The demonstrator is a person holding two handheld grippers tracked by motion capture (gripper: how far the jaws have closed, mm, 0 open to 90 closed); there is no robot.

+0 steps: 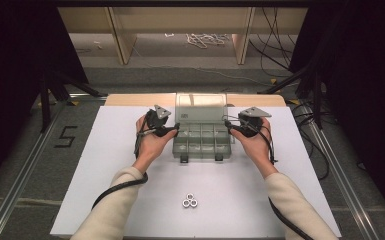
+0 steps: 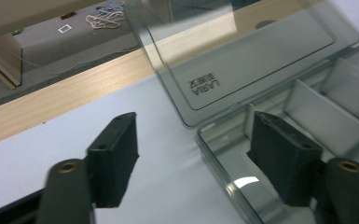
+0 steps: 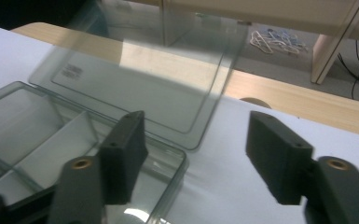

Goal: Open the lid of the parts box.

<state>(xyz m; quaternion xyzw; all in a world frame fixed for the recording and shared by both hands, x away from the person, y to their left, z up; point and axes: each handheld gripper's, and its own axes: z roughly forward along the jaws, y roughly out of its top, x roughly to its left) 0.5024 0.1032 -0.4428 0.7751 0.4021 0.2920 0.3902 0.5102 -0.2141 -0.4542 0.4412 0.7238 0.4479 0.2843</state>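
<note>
With both my left gripper (image 1: 176,129) and right gripper (image 1: 228,127) spread empty beside the compartment box (image 1: 201,142) at the table's far centre, its upright lid (image 1: 201,106) could fall shut unsupported.

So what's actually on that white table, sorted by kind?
Clear plastic compartment box with its lid open: 1
Small silver metal nuts, clustered at the near edge: 3
Hand-held black grippers, left gripper and right gripper, both open, one at each side of the box: 2
Total: 6
</note>
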